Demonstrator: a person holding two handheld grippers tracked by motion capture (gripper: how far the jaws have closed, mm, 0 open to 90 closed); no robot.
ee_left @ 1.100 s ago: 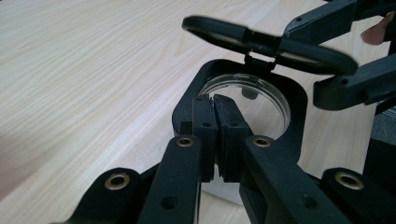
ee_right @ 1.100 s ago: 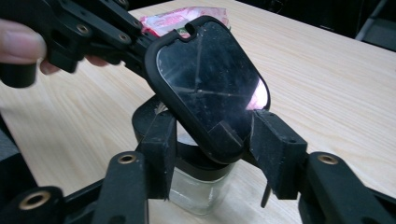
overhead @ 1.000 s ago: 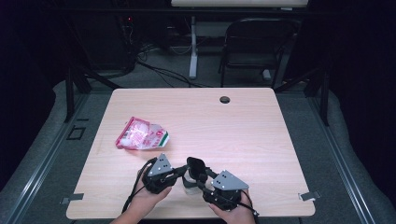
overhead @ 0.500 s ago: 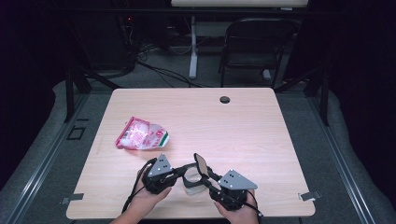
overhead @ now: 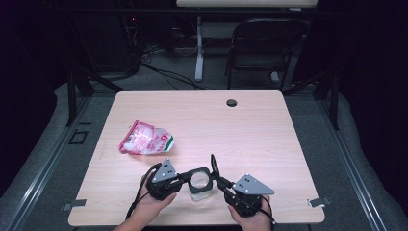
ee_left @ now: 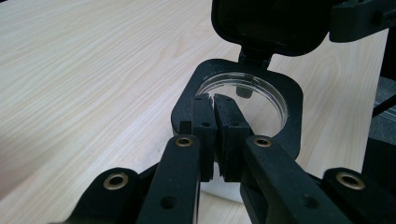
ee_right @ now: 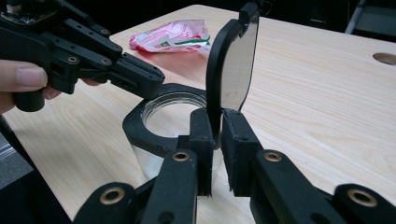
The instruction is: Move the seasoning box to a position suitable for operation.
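A small clear container point(overhead: 199, 188) with a black square rim point(ee_left: 289, 126) stands near the table's front edge. My left gripper point(overhead: 185, 179) point(ee_left: 215, 109) is shut on the near side of that rim. The black flip lid point(ee_right: 233, 60) point(overhead: 212, 166) stands upright on its hinge above the round opening. My right gripper point(ee_right: 215, 126) point(overhead: 215, 175) has just been closing, and its pads now pinch the lid's lower edge. The left gripper's fingers point(ee_right: 140, 79) reach onto the rim point(ee_right: 140, 126) from the left of the right gripper view.
A crumpled red and white snack bag point(overhead: 146, 139) point(ee_right: 173, 35) lies on the wooden table point(overhead: 269, 130), left of centre. A round cable hole point(overhead: 232, 102) sits near the far edge. A chair point(overhead: 262, 43) and cables stand behind the table.
The right gripper drew a little to the right and the black lid swung up to stand upright. The left gripper kept still on the rim.
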